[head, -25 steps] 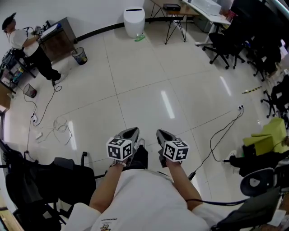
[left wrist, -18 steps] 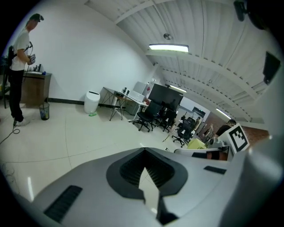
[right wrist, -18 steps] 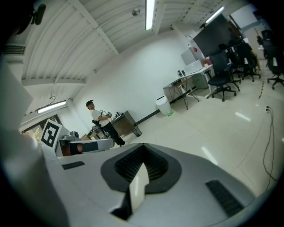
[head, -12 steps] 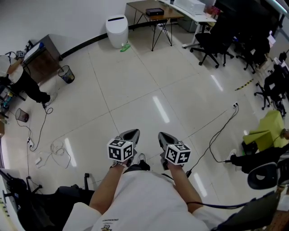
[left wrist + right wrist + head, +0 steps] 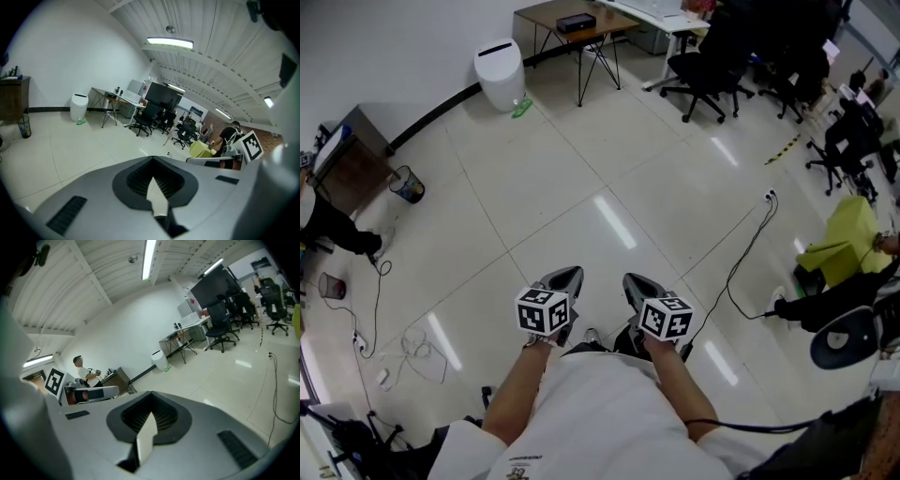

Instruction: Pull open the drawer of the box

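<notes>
Currently both sets of jaws are pressed together, nothing pinched: my left gripper (image 5: 565,278) and right gripper (image 5: 636,284) sit side by side over the floor (image 5: 581,178), well short of the white bin (image 5: 500,73). I can't see the box.

My view has swung to the right: the white bin (image 5: 500,70) and the wire wastebasket (image 5: 407,184) have slid left and down in the head view. The person (image 5: 328,225) by the cabinet (image 5: 347,155) is nearly off the left edge. The desk (image 5: 567,21) and office chairs (image 5: 703,70) have come further in.
</notes>
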Demonstrator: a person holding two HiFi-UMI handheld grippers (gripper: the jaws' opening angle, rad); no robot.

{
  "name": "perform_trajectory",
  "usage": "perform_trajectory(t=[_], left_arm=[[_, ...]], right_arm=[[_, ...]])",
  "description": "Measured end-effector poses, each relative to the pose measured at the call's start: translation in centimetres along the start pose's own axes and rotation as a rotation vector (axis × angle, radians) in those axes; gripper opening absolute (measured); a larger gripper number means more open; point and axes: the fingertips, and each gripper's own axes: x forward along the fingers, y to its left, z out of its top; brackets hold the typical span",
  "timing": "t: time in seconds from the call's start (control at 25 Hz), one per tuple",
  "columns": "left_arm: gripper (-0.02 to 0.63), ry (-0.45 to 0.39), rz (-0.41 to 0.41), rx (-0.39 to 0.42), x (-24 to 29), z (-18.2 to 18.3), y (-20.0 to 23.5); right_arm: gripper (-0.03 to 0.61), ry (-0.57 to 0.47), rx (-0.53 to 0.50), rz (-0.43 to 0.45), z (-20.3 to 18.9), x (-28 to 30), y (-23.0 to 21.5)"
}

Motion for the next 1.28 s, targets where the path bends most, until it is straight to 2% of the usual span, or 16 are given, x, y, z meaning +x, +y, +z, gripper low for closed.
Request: perform_trajectory(t=[0.2, 0.36, 0.6, 0.96, 1.28], left_arm=[[0.002, 0.024, -0.041, 0.021, 3.2, 0.9, -0.6], [0.002, 0.020, -0.035, 0.028, 6.1, 2.5, -1.1], [0.002, -0.004, 0.018, 0.028, 9.7, 6.6, 1.0], [0.002, -0.068, 0.100, -0.005, 15.3, 15.1, 5.0], [0.002, -0.066, 0.137, -0.032, 20.8, 18.2, 6.5]], right_arm=[[-0.012, -0.013, 0.032, -0.027, 0.9, 0.8, -2.4], [-0.012, -0.011, 0.038, -0.012, 2.8, 2.1, -4.8], [-0.012, -0.004, 0.007, 0.058, 8.3, 7.6, -6.4], [-0.012, 0.026, -0.055, 0.144, 17.8, 15.7, -9.0], [-0.012, 0.069, -0.080, 0.212, 22.4, 21.2, -11.7]])
